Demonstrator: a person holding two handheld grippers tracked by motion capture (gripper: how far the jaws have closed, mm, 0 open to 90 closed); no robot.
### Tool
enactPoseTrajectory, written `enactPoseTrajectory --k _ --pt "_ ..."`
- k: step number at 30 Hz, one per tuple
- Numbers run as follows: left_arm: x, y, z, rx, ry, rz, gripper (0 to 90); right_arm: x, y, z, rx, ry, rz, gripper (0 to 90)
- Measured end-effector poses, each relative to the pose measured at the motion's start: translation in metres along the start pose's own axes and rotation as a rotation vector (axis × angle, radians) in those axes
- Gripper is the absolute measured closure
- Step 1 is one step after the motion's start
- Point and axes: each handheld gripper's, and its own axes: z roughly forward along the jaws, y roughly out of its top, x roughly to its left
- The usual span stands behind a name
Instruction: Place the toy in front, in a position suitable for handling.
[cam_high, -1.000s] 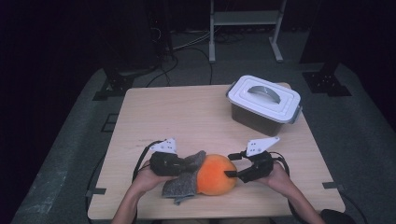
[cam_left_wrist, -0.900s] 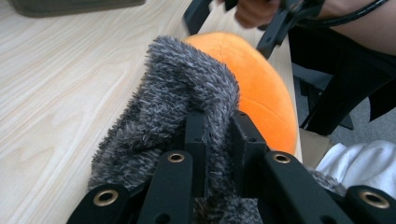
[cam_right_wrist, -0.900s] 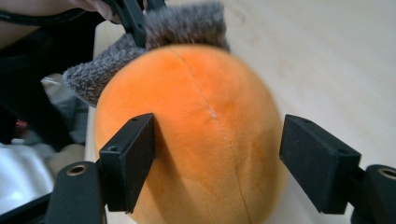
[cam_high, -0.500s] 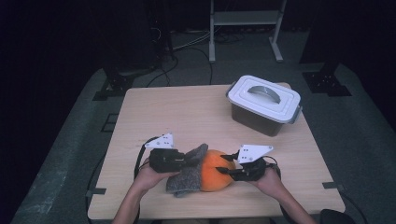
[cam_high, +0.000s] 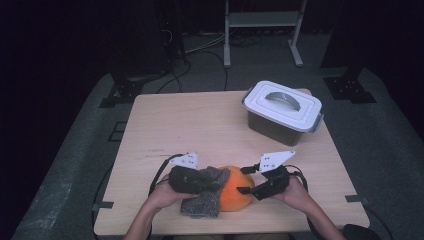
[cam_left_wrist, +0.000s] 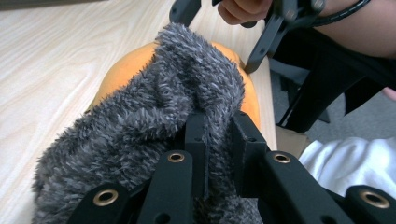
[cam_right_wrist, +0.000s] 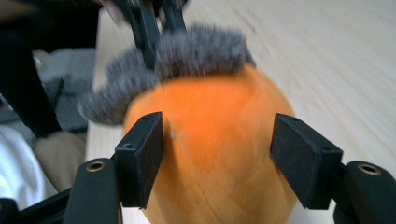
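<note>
A fuzzy grey cloth (cam_left_wrist: 154, 126) is clenched in the left gripper (cam_left_wrist: 215, 140) against a round, smooth orange ball (cam_right_wrist: 215, 154) near the pale wood-grain worktop's (cam_high: 200, 125) front edge; the ball is straddled by the just-opened, released jaws of the right gripper (cam_right_wrist: 217, 154).

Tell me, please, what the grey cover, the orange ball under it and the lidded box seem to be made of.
Grey cover: looks like fuzzy knit or fleece fabric, matte; short loose fibres stand up all over.
Orange ball: probably soft plush or foam, matte; no shine, faintly velvety surface.
Lidded box: looks like hard plastic, smooth, slightly glossy; moulded lid with handle and side clips.
</note>
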Motion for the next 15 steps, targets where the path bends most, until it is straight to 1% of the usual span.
enactPoseTrajectory --k 1,3,4,7,8,9,10,12,14,15 --pt "0.001 -0.001 -0.001 0.003 0.009 0.000 79.0 0.000 -0.002 0.003 0.018 -0.005 0.004 35.4" --pt "0.005 -0.003 -0.005 0.003 0.015 -0.007 79.0 0.001 -0.006 0.006 0.020 -0.001 0.003 39.2" --pt "0.006 -0.005 -0.006 0.002 0.020 -0.015 79.0 0.002 -0.006 0.006 0.024 -0.005 -0.006 40.1" --pt "0.011 -0.012 -0.012 0.029 0.048 -0.027 78.0 0.000 -0.008 0.005 0.029 -0.003 0.010 40.0" --pt "0.012 -0.014 -0.013 0.041 0.061 -0.027 77.9 0.000 -0.009 0.004 0.027 -0.003 0.014 39.9" --pt "0.014 -0.017 -0.015 0.058 0.082 -0.033 77.9 -0.001 -0.010 0.003 0.028 -0.002 0.015 39.9" --pt "0.015 -0.018 -0.016 0.057 0.086 -0.044 78.0 -0.001 -0.011 0.002 0.027 -0.002 0.021 39.8" --pt "0.017 -0.020 -0.016 0.039 0.071 -0.061 78.2 -0.002 -0.013 0.000 0.026 -0.002 0.029 39.7" --pt "0.017 -0.018 -0.016 0.019 0.056 -0.053 79.4 -0.001 -0.013 0.001 0.028 -0.009 0.034 39.7" --pt "0.015 -0.015 -0.015 -0.001 0.047 -0.047 79.8 0.000 -0.012 0.001 0.031 -0.012 0.033 39.8"
